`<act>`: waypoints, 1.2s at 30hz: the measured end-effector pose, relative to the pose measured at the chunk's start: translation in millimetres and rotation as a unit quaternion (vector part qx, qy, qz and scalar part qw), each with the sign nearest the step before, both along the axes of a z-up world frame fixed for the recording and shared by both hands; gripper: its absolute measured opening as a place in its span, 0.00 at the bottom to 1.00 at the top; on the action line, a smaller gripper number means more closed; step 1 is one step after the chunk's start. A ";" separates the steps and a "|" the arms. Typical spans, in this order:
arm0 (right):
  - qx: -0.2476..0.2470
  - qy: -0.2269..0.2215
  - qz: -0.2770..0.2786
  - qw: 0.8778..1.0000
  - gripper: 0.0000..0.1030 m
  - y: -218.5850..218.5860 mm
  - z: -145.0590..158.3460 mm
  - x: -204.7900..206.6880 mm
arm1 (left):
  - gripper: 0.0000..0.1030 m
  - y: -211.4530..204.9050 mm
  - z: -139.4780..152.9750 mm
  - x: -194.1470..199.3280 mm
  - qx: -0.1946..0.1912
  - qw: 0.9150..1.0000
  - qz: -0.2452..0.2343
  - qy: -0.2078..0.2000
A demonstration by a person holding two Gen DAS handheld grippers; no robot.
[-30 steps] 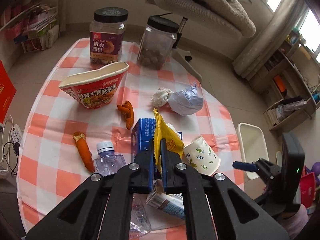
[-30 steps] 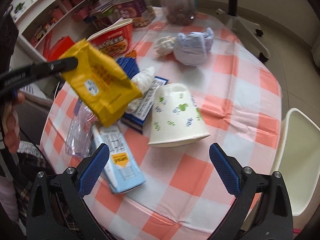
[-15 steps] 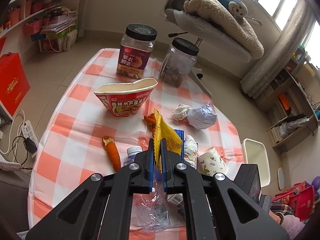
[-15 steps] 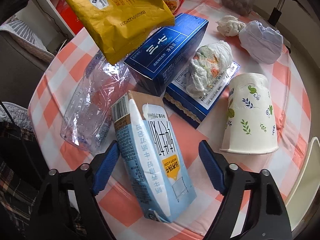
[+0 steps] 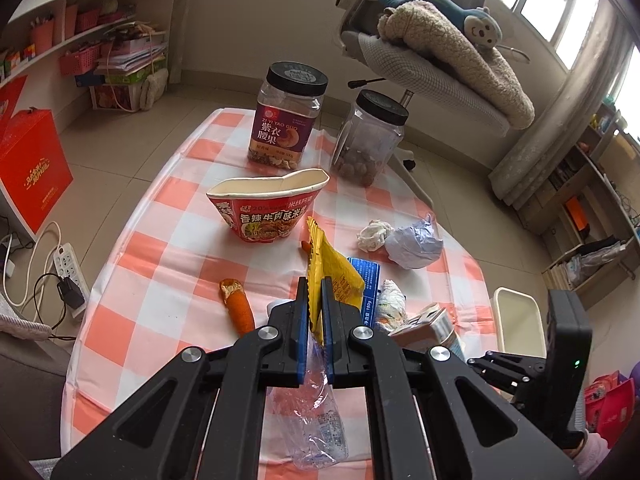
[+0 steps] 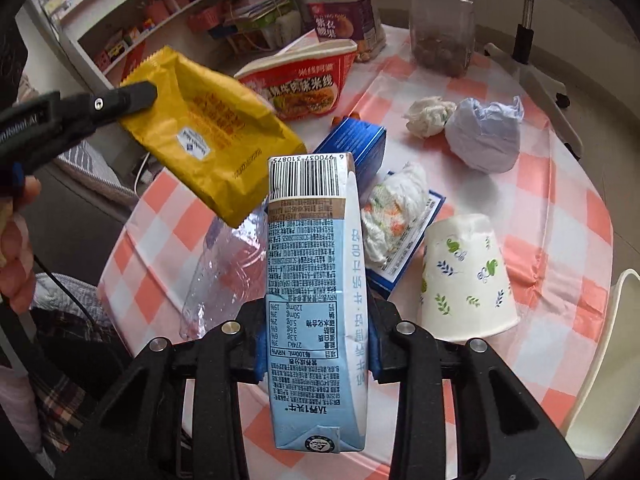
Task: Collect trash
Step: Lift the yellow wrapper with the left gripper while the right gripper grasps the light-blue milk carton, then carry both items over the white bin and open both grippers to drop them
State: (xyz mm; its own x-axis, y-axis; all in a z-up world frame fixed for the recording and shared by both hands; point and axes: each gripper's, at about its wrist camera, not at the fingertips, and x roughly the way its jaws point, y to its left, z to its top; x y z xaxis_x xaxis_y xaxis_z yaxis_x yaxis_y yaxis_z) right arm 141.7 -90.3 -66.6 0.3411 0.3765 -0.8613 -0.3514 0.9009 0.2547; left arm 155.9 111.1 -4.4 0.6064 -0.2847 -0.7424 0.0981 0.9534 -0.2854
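A round table [image 5: 168, 248] under an orange-and-white checked cloth fills the middle of both views, strewn with trash. In the right wrist view a pale blue milk carton [image 6: 316, 292] runs up the centre of the frame from the bottom edge, printed with dense text, a brown band and a barcode at its far end; the right gripper [image 6: 316, 346] has just been closing and its blue pads now press the carton's two sides, holding it above the cloth. Upper left in that view hangs a crinkled yellow snack wrapper [image 6: 208, 136], clamped at its serrated edge by the left gripper [image 5: 315, 312], whose jaws are closed on the foil; in the left wrist view the wrapper stands edge-on between the pads at centre. Fingers [image 6: 16, 248] of the person's hand show at the far left edge. An upturned paper cup [image 6: 464, 276] with leaf prints lies lower right, a crushed clear bottle [image 6: 224, 272] left of the carton. Both grippers tilt downward toward the table.
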 end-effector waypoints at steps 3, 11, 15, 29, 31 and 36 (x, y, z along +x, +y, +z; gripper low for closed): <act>0.021 -0.031 -0.033 0.999 0.33 -13.2 16.4 3.9 | 0.06 -4.7 3.4 -1.8 0.005 1.000 0.004 -0.012; 0.026 -0.101 -0.107 0.989 0.33 -42.6 40.2 10.0 | 0.06 -29.1 14.7 -8.4 0.036 0.998 0.009 -0.056; 0.024 -0.126 -0.144 0.981 0.33 -61.0 47.6 6.9 | 0.06 -46.1 20.9 -12.9 0.051 0.995 0.001 -0.080; 0.002 -0.166 -0.245 0.955 0.33 -130.4 65.5 -9.9 | 0.06 -96.5 25.8 -24.0 0.036 0.993 -0.034 -0.105; 0.001 -0.167 -0.257 0.952 0.33 -141.8 67.2 -13.2 | 0.06 -104.0 26.1 -25.1 0.034 0.993 -0.039 -0.108; -0.009 -0.172 -0.298 0.939 0.33 -172.6 69.9 -23.2 | 0.06 -125.3 26.2 -28.1 0.023 0.992 -0.059 -0.107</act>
